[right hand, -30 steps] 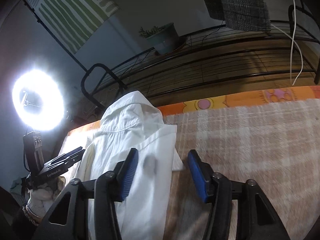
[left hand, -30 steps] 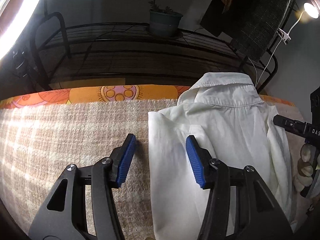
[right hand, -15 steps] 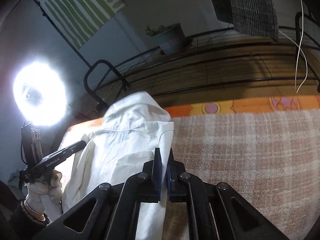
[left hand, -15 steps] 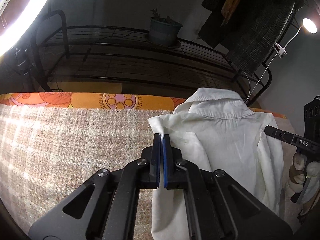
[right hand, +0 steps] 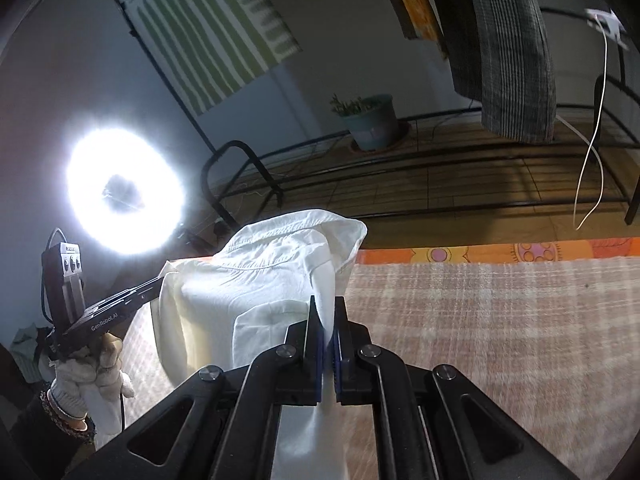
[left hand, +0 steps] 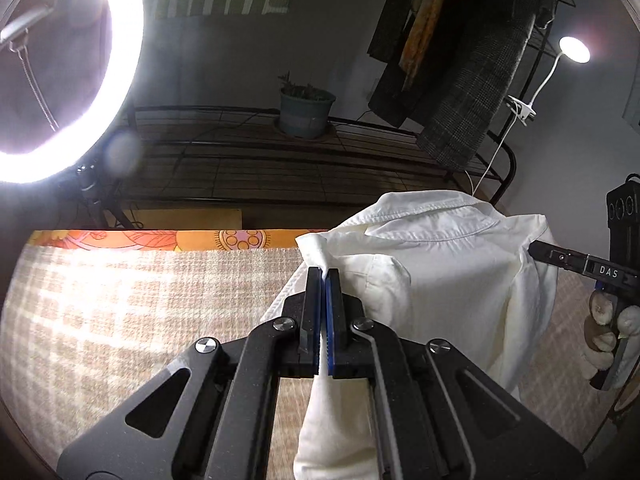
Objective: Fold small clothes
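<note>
A small white collared shirt [left hand: 448,264] is lifted off the checked beige blanket [left hand: 140,300], its collar end raised. My left gripper [left hand: 323,276] is shut on the shirt's left edge, cloth pinched between the blue pads. My right gripper [right hand: 327,308] is shut on the shirt's [right hand: 256,280] right edge. Each gripper shows in the other's view: the right one [left hand: 560,258] at the shirt's far side, the left one [right hand: 152,286] likewise. The shirt's lower part hangs under the jaws.
The blanket [right hand: 500,340] lies over an orange patterned cover [left hand: 120,240]. Behind stand a black metal rack [left hand: 280,160] with a potted plant [left hand: 306,110], hanging dark clothes [left hand: 472,80], a ring light [left hand: 60,72] at left and a clip lamp [left hand: 574,50] at right.
Both grippers were open over the flat shirt a second ago, then shut on its side edges. Since then they have lifted the shirt's upper part off the blanket.
</note>
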The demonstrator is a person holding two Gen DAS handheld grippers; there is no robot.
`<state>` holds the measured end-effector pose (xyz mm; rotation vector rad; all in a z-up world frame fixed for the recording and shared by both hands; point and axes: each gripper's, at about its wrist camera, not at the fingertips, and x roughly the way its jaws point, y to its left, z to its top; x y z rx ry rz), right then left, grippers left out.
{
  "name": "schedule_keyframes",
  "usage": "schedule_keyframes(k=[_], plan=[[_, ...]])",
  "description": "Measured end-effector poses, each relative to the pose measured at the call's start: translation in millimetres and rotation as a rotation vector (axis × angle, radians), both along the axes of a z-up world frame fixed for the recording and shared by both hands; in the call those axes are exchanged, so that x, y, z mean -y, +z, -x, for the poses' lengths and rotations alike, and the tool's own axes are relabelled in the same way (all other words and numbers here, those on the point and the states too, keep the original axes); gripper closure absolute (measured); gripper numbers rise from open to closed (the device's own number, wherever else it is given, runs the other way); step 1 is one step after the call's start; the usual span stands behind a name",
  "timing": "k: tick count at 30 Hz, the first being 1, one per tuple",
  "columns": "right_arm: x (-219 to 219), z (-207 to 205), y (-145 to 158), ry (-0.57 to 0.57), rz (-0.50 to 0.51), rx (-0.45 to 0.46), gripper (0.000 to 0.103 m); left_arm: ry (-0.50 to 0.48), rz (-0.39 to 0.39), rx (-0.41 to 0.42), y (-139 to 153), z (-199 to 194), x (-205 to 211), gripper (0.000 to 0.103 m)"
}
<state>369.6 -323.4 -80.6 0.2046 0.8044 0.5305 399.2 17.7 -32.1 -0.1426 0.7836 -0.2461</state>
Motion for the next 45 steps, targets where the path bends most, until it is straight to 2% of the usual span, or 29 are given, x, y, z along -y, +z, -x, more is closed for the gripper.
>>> schedule_keyframes(k=[9, 19, 26, 32, 37, 41, 43, 45], plan=[[-4, 62, 31, 0.014, 0.023, 0.037, 0.102, -0.004, -0.025, 0.048, 28, 69, -5, 0.103], [-3, 146, 36, 0.032, 0.041, 0.038, 0.102, 0.014, 0.006, 0.033, 27, 153, -10, 0.103], [0, 213, 17, 0.035, 0.078, 0.025, 0.102, 0.012, -0.005, -0.004, 2, 224, -12, 0.103], [-3, 255, -9, 0.038, 0.134, 0.004, 0.102, 0.007, -0.023, -0.044, -25, 263, -20, 0.103], [-1, 285, -22, 0.047, 0.198, 0.018, 0.101, -0.056, -0.077, -0.098, -46, 297, -20, 0.103], [1, 313, -23, 0.099, 0.277, 0.043, 0.092, -0.092, -0.078, -0.117, -44, 320, -32, 0.103], [7, 324, -22, 0.116, 0.291, 0.041, 0.079, -0.099, -0.067, -0.119, -39, 333, -38, 0.103], [18, 335, -20, 0.106, 0.291, 0.038, 0.075, -0.085, -0.03, -0.121, -34, 337, -47, 0.098]])
